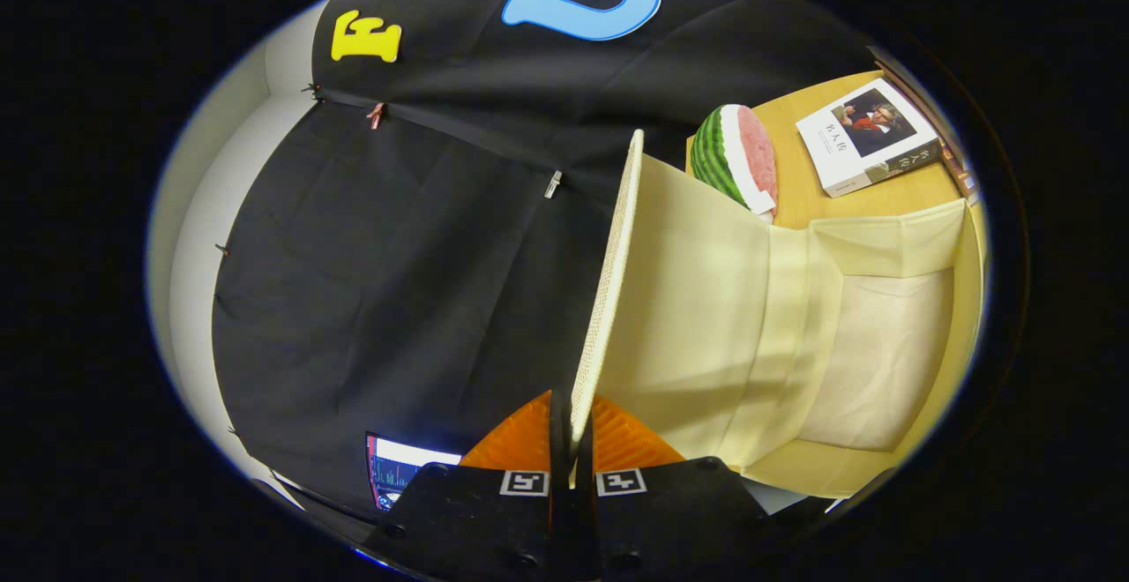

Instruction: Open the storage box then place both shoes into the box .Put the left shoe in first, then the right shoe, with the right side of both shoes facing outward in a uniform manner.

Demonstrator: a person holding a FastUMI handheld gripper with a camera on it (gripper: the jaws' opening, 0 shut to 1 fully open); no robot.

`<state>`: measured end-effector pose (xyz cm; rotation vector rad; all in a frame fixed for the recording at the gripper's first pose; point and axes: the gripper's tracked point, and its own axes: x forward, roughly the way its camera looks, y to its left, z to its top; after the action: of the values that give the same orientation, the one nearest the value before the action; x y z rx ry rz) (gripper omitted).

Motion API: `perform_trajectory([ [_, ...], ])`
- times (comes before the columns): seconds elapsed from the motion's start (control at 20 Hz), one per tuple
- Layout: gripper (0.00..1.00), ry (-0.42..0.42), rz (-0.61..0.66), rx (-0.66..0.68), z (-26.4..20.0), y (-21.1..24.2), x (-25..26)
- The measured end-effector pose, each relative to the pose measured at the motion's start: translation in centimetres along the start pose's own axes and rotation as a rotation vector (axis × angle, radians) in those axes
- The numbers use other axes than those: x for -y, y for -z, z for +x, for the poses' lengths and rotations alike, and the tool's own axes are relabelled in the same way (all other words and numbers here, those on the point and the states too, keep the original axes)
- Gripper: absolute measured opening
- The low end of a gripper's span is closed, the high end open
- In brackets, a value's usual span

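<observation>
The tongs (571, 441) are closed narrow on the edge of the lid (609, 282), raised from the open box (882, 344). Beyond on the surface (811, 194) lie a book (869, 137), its cover writing illegible, and a watermelon slice (734, 159).

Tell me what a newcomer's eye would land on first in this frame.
The pale fabric lid of the storage box, pinched edge-on between the shut gripper fingers and lifted, showing the cream-lined inside just beyond. Past the box, on the wooden table, a watermelon slice stands beside a book.
</observation>
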<state>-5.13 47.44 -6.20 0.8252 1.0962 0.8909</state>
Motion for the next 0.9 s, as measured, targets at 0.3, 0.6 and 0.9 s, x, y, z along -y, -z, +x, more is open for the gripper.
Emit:
perform_trajectory([
  [0.3, 0.05, 0.047, -0.027, -0.034, 5.1, 1.3, -0.1],
  [0.6, 0.41, 0.052, -0.061, 0.016, 5.2, -0.4, 0.2],
  [0.9, 0.98, 0.124, -0.121, 0.154, -2.4, -3.8, 3.1],
])
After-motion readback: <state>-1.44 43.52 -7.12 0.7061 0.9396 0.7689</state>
